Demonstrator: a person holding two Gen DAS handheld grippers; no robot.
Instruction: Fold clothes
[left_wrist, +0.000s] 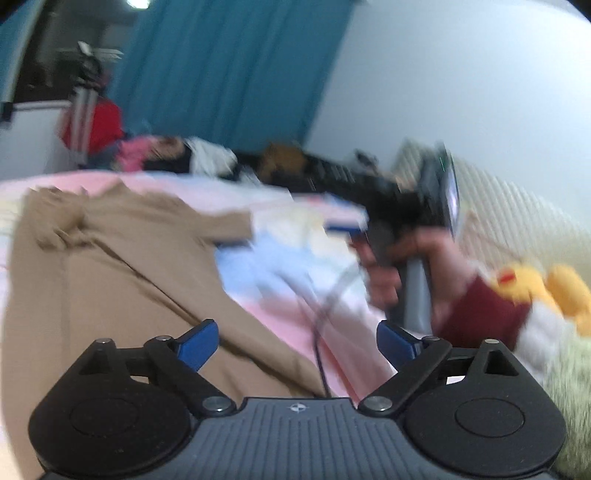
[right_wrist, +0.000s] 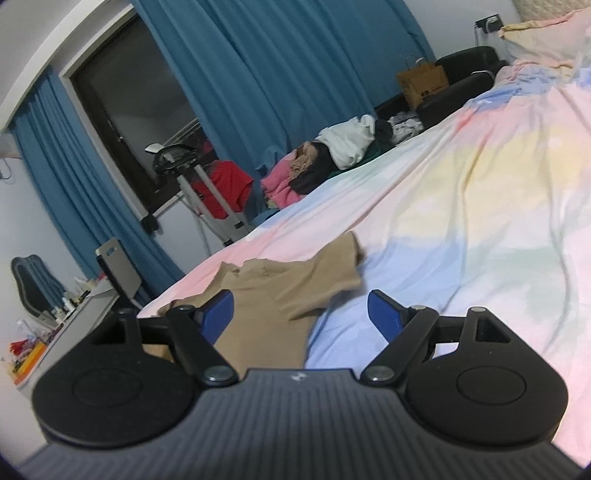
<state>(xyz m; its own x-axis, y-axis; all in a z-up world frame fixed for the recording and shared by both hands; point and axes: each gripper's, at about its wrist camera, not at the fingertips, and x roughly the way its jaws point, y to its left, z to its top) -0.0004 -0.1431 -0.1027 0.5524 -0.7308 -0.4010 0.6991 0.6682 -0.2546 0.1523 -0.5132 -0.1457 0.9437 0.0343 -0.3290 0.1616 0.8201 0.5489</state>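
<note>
Right wrist view: both tools, left tool (left_wrist: 297, 345) and right tool (right_wrist: 301, 314), gape empty above tan shirt (right_wrist: 280, 291).

The left wrist view is taken low and close over the bed (left_wrist: 317, 306), faced toward the blue curtain (left_wrist: 229, 66). The right wrist view is likewise aimed across it. The tan shirt (right_wrist: 280, 291) and curtain are shared.

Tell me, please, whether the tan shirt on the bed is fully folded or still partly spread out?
Partly spread: the tan shirt lies on the pastel bedsheet with one short sleeve and its collar still showing, and neither gripper holds it.
</note>
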